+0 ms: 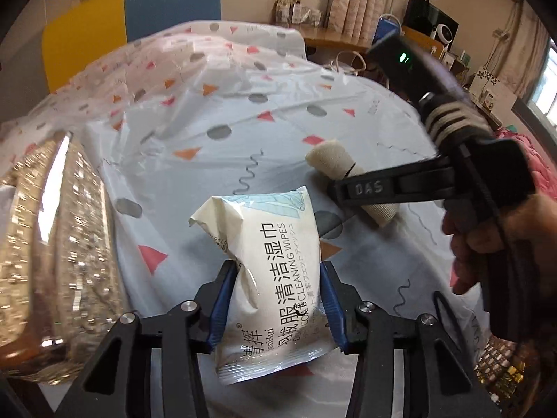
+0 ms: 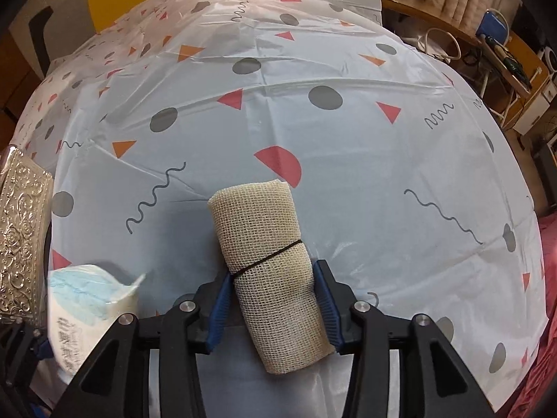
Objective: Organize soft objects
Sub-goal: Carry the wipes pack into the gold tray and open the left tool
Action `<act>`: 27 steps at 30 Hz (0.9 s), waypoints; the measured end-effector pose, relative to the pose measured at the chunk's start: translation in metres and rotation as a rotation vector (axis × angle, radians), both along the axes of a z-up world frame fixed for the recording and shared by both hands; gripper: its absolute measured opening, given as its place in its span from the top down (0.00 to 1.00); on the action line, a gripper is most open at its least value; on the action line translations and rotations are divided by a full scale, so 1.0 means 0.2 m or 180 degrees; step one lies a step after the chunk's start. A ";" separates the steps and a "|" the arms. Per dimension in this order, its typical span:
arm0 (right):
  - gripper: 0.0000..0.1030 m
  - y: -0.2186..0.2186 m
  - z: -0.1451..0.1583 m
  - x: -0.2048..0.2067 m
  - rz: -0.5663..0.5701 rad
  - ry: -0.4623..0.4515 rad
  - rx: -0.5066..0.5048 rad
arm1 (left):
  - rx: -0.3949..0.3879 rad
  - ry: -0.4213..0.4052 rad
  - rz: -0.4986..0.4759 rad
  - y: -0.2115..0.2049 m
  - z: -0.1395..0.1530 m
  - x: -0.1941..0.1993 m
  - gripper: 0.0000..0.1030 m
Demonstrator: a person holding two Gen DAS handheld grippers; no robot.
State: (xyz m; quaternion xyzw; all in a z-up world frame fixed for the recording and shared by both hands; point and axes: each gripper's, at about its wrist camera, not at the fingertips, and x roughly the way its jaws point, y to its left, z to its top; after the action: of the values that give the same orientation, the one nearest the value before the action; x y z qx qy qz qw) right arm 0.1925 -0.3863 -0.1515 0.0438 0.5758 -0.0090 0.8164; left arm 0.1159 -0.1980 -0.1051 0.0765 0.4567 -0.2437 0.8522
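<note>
Patterned tablecloth (image 2: 348,160) lay ahead; left gripper (image 1: 277,280) clamped the wipes (image 1: 275,275), right gripper (image 2: 275,291) clamped the gauze roll (image 2: 269,271). Best squeeze lightly, lifting both straight.

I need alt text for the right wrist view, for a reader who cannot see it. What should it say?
The right gripper grips a rolled mesh cloth, tied with a black band, over a patterned tablecloth. At lower left are a wipes pack and an embossed silver box.
</note>
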 end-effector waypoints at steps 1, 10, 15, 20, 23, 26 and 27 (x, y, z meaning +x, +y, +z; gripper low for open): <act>0.54 -0.02 0.00 0.00 0.0004 -0.0006 0.0024 | -0.0028 -0.0032 0.0001 0.01 0.03 -0.02 0.53; 0.49 0.04 0.01 -0.04 0.0124 -0.0067 -0.0130 | -0.0164 -0.0418 0.0063 0.10 0.31 -0.15 0.53; 0.49 0.09 0.01 -0.04 0.0195 -0.0130 -0.0212 | -0.0254 -0.0589 0.0070 0.15 0.42 -0.21 0.53; 0.49 0.12 -0.01 -0.02 0.0232 -0.0162 -0.0274 | -0.0325 -0.0743 0.0087 0.21 0.52 -0.28 0.53; 0.51 0.14 -0.01 -0.03 0.0280 -0.0188 -0.0357 | -0.0369 -0.0763 0.0118 0.25 0.55 -0.29 0.53; 0.51 0.15 -0.02 -0.03 0.0303 -0.0214 -0.0381 | -0.0396 -0.0772 0.0136 0.28 0.57 -0.30 0.53; 0.51 0.15 -0.02 -0.02 0.0296 -0.0222 -0.0364 | -0.0407 -0.0766 0.0144 0.30 0.57 -0.31 0.53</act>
State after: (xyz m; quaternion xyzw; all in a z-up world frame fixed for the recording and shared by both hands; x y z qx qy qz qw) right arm 0.1880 -0.3559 -0.1556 -0.0295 0.5469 -0.0025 0.8367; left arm 0.0547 -0.1380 0.0091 0.0404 0.3363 -0.2421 0.9092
